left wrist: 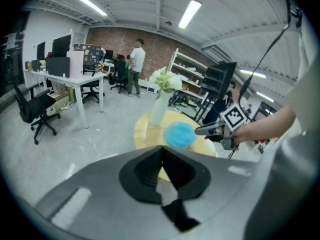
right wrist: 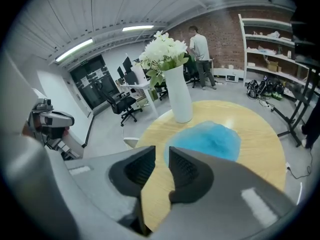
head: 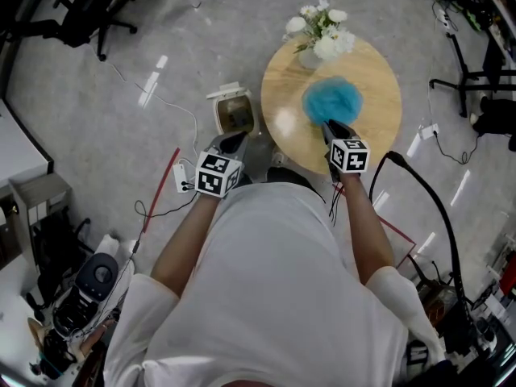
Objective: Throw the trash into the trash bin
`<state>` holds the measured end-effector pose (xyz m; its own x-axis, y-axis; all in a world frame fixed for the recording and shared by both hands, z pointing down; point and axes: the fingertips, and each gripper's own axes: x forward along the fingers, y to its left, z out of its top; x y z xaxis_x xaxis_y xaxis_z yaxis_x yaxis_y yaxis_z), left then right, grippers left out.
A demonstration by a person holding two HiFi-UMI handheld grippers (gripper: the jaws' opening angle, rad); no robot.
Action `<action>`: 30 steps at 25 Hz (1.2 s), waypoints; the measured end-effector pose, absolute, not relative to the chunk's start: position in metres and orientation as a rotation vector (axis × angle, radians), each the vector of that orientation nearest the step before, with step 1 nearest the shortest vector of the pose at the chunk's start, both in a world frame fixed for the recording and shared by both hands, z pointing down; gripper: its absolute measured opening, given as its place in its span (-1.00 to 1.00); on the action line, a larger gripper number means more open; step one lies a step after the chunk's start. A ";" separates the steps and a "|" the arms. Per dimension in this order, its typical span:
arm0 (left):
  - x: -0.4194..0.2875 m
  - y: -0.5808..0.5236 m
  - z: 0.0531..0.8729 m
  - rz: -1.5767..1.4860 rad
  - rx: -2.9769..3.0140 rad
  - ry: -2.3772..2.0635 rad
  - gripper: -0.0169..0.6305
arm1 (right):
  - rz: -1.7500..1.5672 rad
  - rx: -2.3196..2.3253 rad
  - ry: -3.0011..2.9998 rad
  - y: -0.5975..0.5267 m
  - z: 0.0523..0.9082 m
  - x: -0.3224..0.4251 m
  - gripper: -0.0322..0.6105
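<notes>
A crumpled blue wad of trash (head: 332,101) (left wrist: 180,134) (right wrist: 210,140) lies on the round wooden table (head: 379,127). My right gripper (head: 329,125) (right wrist: 161,149) hovers just short of the wad's near edge. It is open, with a narrow gap between the jaws and nothing in it. A small white trash bin (head: 235,113) with its lid up stands on the floor left of the table. My left gripper (head: 234,140) (left wrist: 161,149) sits over the bin's near side. Its fingertips meet and it holds nothing.
A white vase of white flowers (head: 318,35) (right wrist: 180,99) stands at the table's far edge, behind the wad. Cables and a power strip (head: 179,177) lie on the floor to the left. Office chairs (head: 85,10), desks and standing people (left wrist: 136,66) are farther off.
</notes>
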<state>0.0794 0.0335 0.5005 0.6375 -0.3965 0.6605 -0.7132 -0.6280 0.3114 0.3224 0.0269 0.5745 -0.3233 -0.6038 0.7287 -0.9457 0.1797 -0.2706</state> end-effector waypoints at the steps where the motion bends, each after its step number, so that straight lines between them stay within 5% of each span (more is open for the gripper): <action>1: 0.081 0.032 0.501 0.741 2.295 -0.865 -0.94 | 0.987 1.452 -1.994 0.027 0.577 0.325 -0.62; 30: 0.097 0.022 0.519 0.778 2.216 -0.887 -0.94 | 0.975 1.256 -1.808 0.015 0.650 0.363 -0.14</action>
<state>0.0970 0.0222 0.5190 0.6010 -0.3806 0.7028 -0.7462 -0.5821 0.3229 0.3630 0.0149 0.6499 -0.2685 -0.4114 0.8710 -0.9538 0.2405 -0.1804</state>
